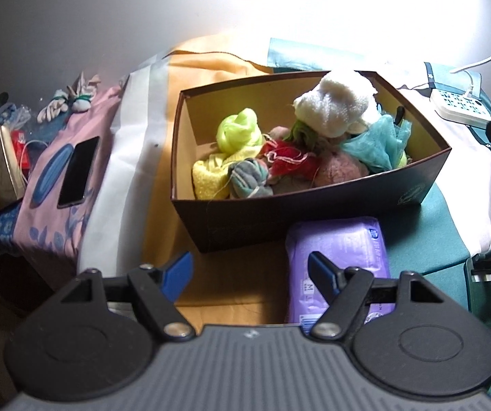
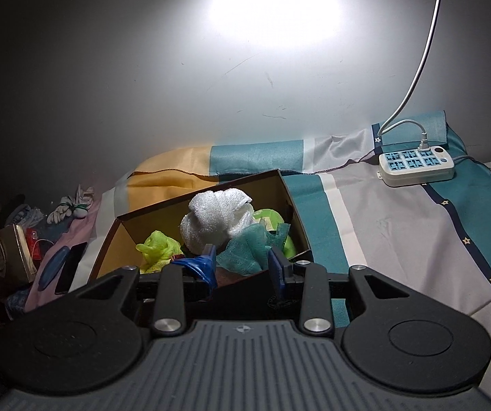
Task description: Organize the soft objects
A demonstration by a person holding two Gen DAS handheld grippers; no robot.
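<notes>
While my tongs hang short of the brown cardboard box (image 1: pixel 300 202), its soft bundles sit heaped inside.

Going left to right: a phone (image 1: pixel 78 172) lies flat on the pink floral cloth (image 1: pixel 53 226), well apart from the box; my left tongs (image 1: pixel 249 274) stand wide with nothing between the blue pads, bare orange sheet (image 1: pixel 211 65) below them and a glossy purple packet (image 1: pixel 339 257) touching the box's near wall. The box's long axis runs left-right, mouth up, with stiff straight edges. Inside are a lime mesh puff (image 1: pixel 238 130), red frayed cloth (image 1: pixel 286 159), a nubbly white towel ball (image 1: pixel 334 106) on top and a teal net (image 1: pixel 375 142). My right tongs (image 2: pixel 242 267) stand narrowly parted and empty over the box's near rim. The striped sheet (image 2: pixel 399 226) right of the box lies open up to the power strip (image 2: pixel 416 167).
</notes>
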